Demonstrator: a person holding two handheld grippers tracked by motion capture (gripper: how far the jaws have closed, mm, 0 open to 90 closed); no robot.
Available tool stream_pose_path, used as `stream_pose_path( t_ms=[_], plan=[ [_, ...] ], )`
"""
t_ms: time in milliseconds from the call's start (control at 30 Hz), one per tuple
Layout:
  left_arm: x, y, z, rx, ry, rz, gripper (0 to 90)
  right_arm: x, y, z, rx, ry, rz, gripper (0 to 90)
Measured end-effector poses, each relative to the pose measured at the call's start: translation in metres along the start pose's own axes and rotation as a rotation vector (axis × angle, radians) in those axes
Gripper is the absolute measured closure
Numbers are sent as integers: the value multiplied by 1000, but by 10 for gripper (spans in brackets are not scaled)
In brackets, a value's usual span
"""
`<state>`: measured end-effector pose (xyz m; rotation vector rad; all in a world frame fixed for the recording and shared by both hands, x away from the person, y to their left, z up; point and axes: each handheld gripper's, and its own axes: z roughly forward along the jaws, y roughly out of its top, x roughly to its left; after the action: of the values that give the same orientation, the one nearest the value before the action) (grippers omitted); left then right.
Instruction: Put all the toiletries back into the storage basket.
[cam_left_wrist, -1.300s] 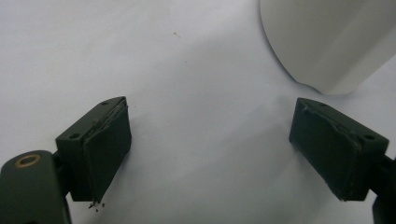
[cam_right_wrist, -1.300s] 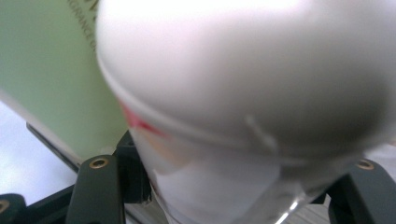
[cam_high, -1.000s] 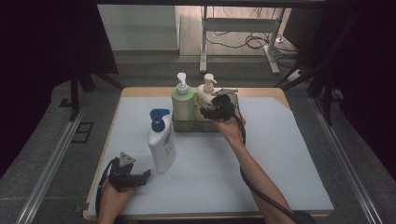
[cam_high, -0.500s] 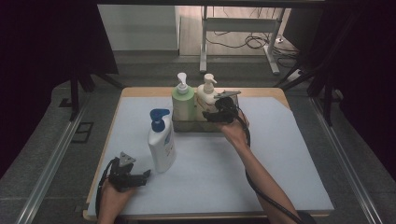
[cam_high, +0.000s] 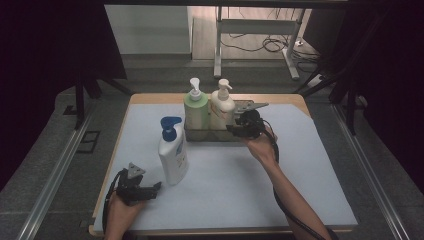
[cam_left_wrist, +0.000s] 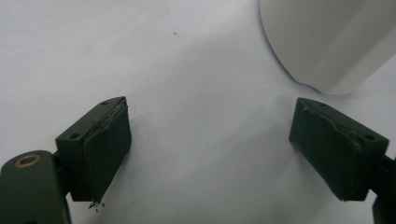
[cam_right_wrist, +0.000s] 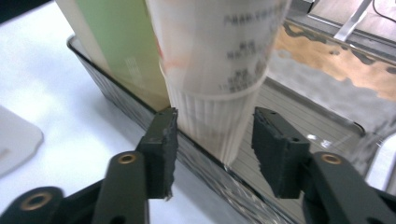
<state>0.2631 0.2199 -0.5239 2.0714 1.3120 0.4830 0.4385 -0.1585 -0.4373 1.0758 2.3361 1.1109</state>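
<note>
A dark clear tray (cam_high: 200, 136) at the back of the mat holds a green pump bottle (cam_high: 196, 110) and a cream pump bottle (cam_high: 221, 107), both upright. My right gripper (cam_high: 231, 128) is at the tray's right front, aimed at the cream bottle (cam_right_wrist: 215, 56). Its jaws have just been closing and stand apart either side of the bottle's base without pressing on it, with the tray wall (cam_right_wrist: 116, 88) just ahead. The green bottle (cam_right_wrist: 121, 42) stands to the left. My left gripper (cam_high: 154, 189) rests open on the mat, nothing between its jaws (cam_left_wrist: 210, 140).
A white bottle with a blue pump (cam_high: 173, 155) stands on the pale mat left of centre, just beyond my left gripper; its base (cam_left_wrist: 327, 42) shows ahead. A wooden table edge (cam_high: 150, 97) frames the mat. A metal stand (cam_high: 260, 30) and cables lie on the floor behind.
My right gripper has drawn back from the cream bottle, toward the person and slightly right. The left gripper and all bottles stayed put.
</note>
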Motion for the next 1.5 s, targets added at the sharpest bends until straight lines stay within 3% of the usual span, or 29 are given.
stream_pose_path(
  t_ms=[233, 500, 967, 1500],
  plan=[
    [0, 0, 0, 0, 0, 0, 128, -7, -1, -5, 4, -37, 13, 698],
    [0, 0, 0, 0, 0, 0, 128, -18, 1, 4, 4, -65, 62, 891],
    [0, 0, 0, 0, 0, 0, 128, -23, -1, 31, 29, -72, 96, 892],
    [0, 0, 0, 0, 0, 0, 128, -16, -1, 39, 53, -59, 78, 893]
  ],
)
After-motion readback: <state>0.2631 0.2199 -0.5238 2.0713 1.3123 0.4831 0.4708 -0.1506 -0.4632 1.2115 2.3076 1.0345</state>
